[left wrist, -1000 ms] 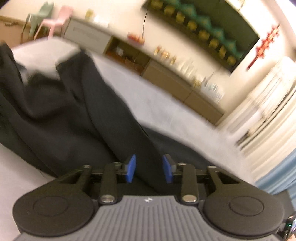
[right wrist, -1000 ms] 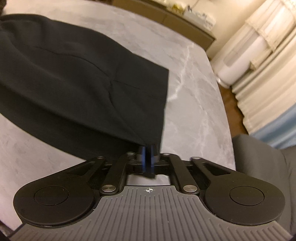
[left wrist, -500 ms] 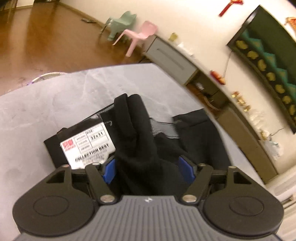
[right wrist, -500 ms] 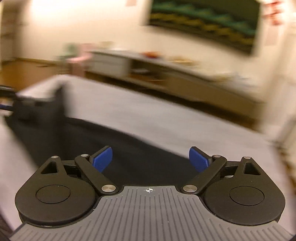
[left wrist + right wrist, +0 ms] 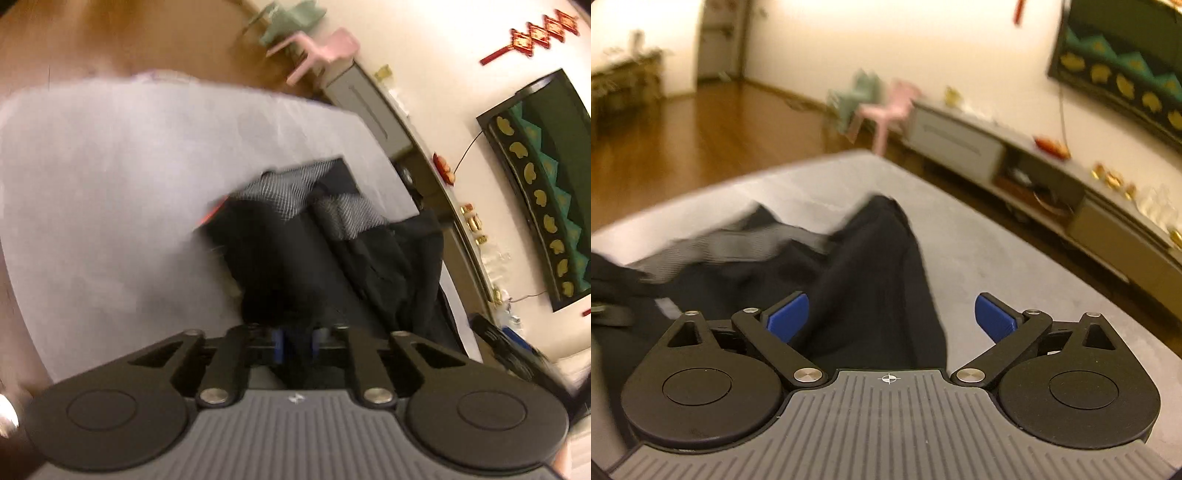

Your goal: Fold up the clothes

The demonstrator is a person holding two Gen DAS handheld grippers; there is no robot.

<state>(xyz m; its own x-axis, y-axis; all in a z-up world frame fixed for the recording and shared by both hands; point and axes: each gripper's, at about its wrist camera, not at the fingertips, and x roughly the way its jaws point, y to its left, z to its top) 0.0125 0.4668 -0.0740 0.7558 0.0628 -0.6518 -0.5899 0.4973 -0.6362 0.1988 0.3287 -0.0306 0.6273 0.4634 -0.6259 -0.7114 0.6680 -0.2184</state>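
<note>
Black trousers with a grey-white lined waistband lie bunched on the grey marble table. My left gripper is shut on a fold of the black cloth, its blue pads nearly together. In the right wrist view the trousers stretch away from me across the table. My right gripper is wide open and empty, hovering over the trouser cloth. Both views are blurred by motion.
A low sideboard runs along the far wall, with a pink chair and a green chair beside it. Wooden floor lies beyond the table's far edge. A dark framed picture hangs on the wall.
My left gripper was open around the bunched cloth and has closed on it. My right gripper let go of the trouser hem, opened wide and swung toward the waistband end.
</note>
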